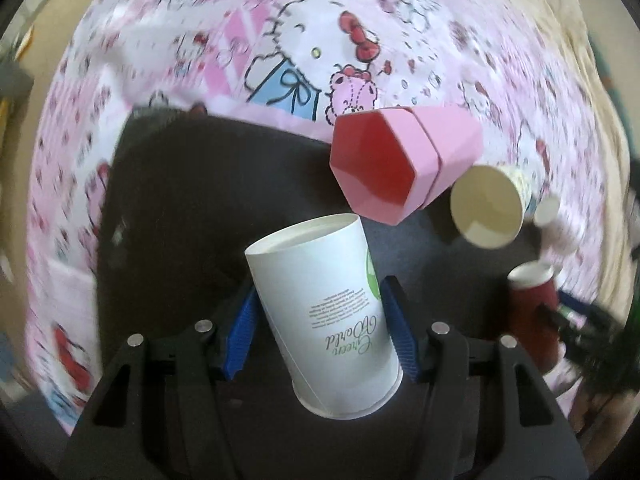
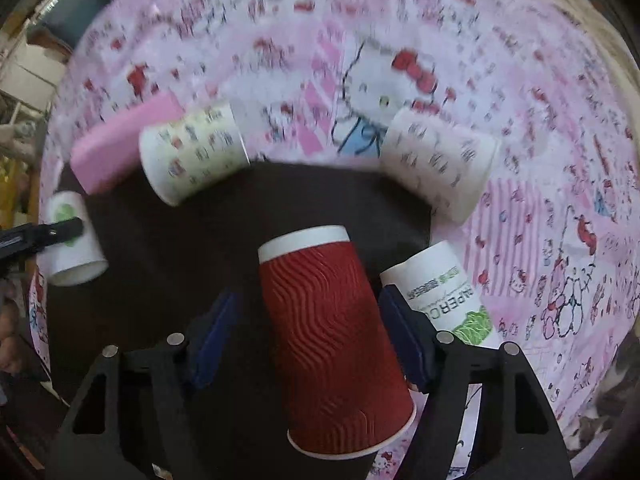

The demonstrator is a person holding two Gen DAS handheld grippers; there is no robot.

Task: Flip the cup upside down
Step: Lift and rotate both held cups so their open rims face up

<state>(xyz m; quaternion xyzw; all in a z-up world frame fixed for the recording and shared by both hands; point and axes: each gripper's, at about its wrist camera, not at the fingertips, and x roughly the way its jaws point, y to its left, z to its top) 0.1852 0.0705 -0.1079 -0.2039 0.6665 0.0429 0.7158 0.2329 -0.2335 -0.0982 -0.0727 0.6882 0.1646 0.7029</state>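
My left gripper (image 1: 320, 288) is shut on a white paper cup with green print (image 1: 320, 312); both blue pads press its sides. Its narrow end points away from the camera and its wide rim is near. In the right wrist view the same white cup (image 2: 72, 240) shows at the far left, with a black finger of the left gripper across it. My right gripper (image 2: 308, 294) straddles a red ripple cup (image 2: 332, 340) over the dark mat (image 2: 160, 260). The right pad lies against the cup, while a gap shows at the left pad. The red cup (image 1: 532, 304) also appears at the right of the left wrist view.
A pink and red hexagonal box (image 1: 400, 160) lies on its side at the mat's edge. Beside it a patterned paper cup (image 1: 488, 208) lies with its mouth open. Another patterned cup (image 2: 436, 164) and a white green-print cup (image 2: 440, 288) sit near the red cup. A pink cartoon cloth (image 2: 520, 200) lies underneath.
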